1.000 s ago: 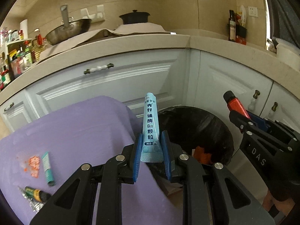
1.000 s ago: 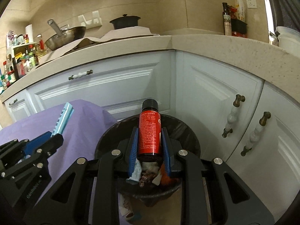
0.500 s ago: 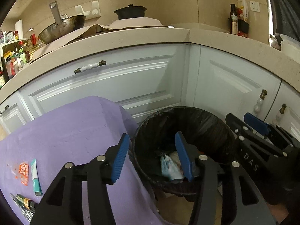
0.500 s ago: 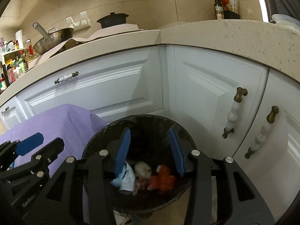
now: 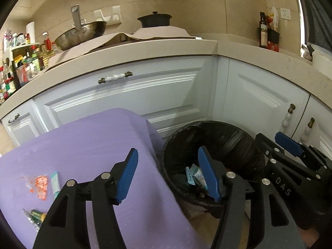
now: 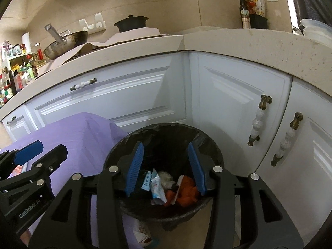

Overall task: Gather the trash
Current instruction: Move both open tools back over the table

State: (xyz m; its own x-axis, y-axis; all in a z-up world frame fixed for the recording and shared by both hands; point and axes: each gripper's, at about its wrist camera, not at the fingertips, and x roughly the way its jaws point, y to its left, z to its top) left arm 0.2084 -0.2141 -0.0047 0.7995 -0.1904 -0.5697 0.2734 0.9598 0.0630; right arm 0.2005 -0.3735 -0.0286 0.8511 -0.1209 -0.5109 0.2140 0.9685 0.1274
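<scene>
bin liner (image 6: 209, 145): black
cloth (image 5: 83, 145): plain lilac
cabinet doors (image 6: 128, 95): pale blue-white
gripper pads (image 6: 134, 168): blue, ribbed
crumpled trash (image 6: 186, 191): orange
tube (image 5: 55, 181): teal and white

Both the left hand-held gripper (image 5: 167, 173) and right hand-held gripper (image 6: 166, 167) gape wide, holding nothing.

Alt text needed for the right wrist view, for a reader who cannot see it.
The open right gripper hangs empty over a black-lined trash bin holding wrappers and orange scraps, beside white cabinets. The left gripper, also open, reaches in over a purple cloth at left.
</scene>
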